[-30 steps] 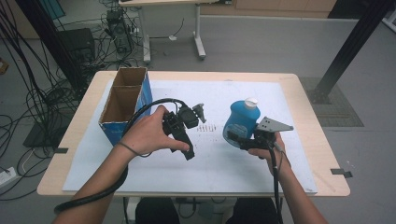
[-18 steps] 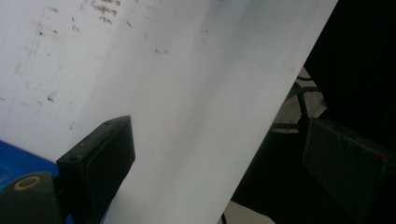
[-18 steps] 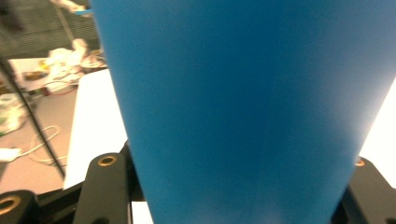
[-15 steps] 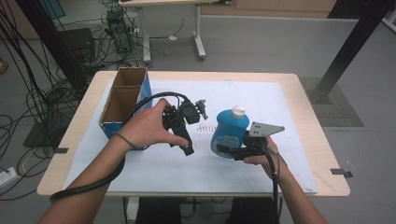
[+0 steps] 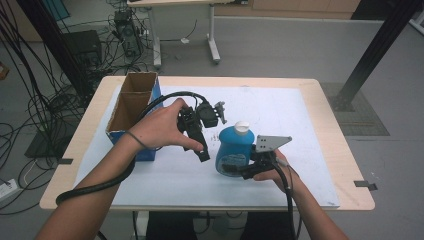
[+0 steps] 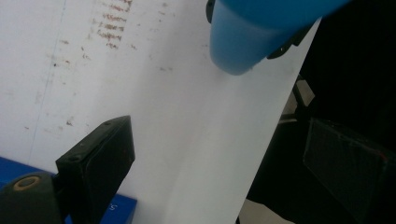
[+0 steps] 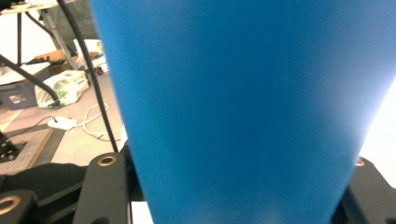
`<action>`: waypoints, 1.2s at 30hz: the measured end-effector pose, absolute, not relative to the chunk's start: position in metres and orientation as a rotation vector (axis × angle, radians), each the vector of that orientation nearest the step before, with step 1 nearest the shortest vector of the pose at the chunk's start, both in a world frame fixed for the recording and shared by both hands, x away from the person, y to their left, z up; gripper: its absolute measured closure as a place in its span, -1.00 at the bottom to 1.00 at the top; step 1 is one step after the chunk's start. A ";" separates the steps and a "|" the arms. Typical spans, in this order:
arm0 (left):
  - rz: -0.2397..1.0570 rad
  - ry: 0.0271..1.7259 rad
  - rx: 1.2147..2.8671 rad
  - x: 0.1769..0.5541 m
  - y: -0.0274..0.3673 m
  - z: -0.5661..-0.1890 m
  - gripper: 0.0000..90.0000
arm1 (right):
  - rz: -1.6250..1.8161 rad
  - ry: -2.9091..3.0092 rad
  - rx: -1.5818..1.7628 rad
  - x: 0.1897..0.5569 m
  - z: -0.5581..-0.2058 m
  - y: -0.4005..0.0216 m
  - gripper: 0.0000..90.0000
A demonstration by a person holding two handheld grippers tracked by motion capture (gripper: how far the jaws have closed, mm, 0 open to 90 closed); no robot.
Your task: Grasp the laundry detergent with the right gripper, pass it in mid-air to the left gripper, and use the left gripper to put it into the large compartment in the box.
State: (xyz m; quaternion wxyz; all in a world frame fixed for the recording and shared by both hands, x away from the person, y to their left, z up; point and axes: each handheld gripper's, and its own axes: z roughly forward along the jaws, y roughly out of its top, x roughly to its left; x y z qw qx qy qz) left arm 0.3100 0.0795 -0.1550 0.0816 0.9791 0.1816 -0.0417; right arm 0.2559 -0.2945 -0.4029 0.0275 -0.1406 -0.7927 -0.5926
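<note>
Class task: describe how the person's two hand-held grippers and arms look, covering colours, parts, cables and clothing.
Both are black. The left hand-held gripper trails a thick black cable; the right hand-held gripper carries a grey three-cornered plate and its own black cable. Forearms are bare, no sleeves; a thin band circles the left wrist.

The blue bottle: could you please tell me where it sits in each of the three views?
High view: the blue bottle stands right of centre, clamped by the right gripper.
Left gripper view: its blue body hangs at the top edge, right of centre.
Right gripper view: its body rises close-up between the jaws.
Shared landmark: the white mat.
</note>
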 end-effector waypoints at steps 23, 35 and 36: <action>-0.133 0.373 2.971 0.310 0.059 -0.144 -0.80 | -1.786 -2.476 -0.310 0.260 -0.393 -0.280 -0.11; -0.136 0.252 2.963 0.302 0.053 -0.133 -0.80 | -1.764 -2.473 -0.269 0.262 -0.394 -0.270 -0.11; -0.140 0.240 2.960 0.301 0.053 -0.132 -0.80 | -1.760 -2.475 -0.265 0.263 -0.394 -0.270 -0.11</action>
